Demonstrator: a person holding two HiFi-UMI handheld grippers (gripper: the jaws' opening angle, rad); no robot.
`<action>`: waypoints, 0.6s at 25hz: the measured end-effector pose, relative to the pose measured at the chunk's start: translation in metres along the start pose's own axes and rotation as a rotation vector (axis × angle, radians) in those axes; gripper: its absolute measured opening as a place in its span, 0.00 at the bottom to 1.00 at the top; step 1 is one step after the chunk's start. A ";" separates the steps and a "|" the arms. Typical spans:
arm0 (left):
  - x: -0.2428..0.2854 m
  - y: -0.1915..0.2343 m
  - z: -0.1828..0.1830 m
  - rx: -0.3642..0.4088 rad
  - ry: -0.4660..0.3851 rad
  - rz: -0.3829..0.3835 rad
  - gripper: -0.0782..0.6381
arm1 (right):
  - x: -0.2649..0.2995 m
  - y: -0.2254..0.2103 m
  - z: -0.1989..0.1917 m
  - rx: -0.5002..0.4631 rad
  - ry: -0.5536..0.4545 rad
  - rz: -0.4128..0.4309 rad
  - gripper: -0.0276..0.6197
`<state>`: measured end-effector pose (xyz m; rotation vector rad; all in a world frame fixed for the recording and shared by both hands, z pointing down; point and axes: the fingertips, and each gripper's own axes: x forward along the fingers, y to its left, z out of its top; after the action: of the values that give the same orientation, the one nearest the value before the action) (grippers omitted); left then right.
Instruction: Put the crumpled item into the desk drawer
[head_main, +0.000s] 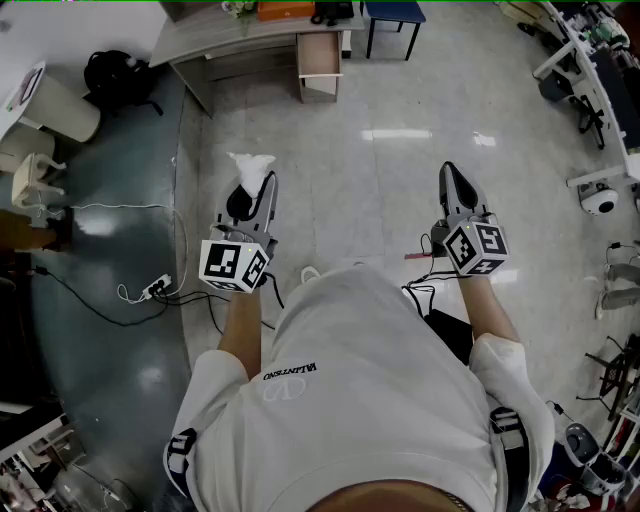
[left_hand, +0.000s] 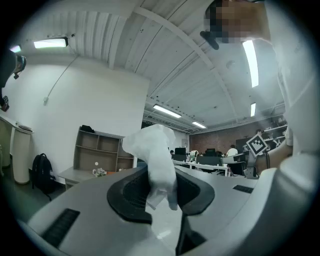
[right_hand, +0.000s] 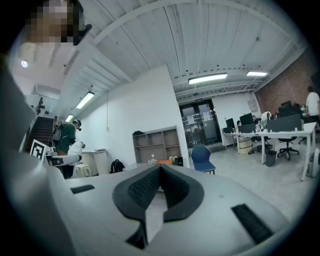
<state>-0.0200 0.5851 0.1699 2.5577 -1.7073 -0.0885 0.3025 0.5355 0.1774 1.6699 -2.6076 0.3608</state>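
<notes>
Crumpled tissue (left_hand: 152, 160) is pinched between the left gripper (head_main: 258, 190) pads and sticks out past the tips; only the left gripper view shows this grip clearly. Right gripper (right_hand: 159, 172): jaws closed tip to tip, nothing between. Head view alone shows the desk (head_main: 215, 35) far ahead, drawer (head_main: 320, 60) open, well apart from the tissue.

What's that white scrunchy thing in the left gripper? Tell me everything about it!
It is a white crumpled tissue, thin and soft like paper, full of wrinkles. The left gripper pinches its lower part between both black pads, and its puffy top sticks out past the jaws. Nothing else touches it. It hangs in the air above the shiny floor, with the desk farther ahead.
</notes>
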 end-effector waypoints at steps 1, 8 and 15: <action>0.001 0.000 0.000 0.000 0.000 -0.001 0.25 | 0.001 0.000 0.000 -0.001 0.000 0.001 0.04; -0.006 0.003 0.000 -0.005 -0.008 -0.003 0.25 | 0.004 0.012 -0.004 -0.012 0.015 0.017 0.04; -0.021 0.022 -0.002 -0.027 -0.009 -0.010 0.25 | 0.010 0.035 -0.005 -0.006 0.030 0.010 0.04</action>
<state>-0.0478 0.5960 0.1744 2.5506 -1.6849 -0.1222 0.2666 0.5418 0.1770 1.6370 -2.5936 0.3753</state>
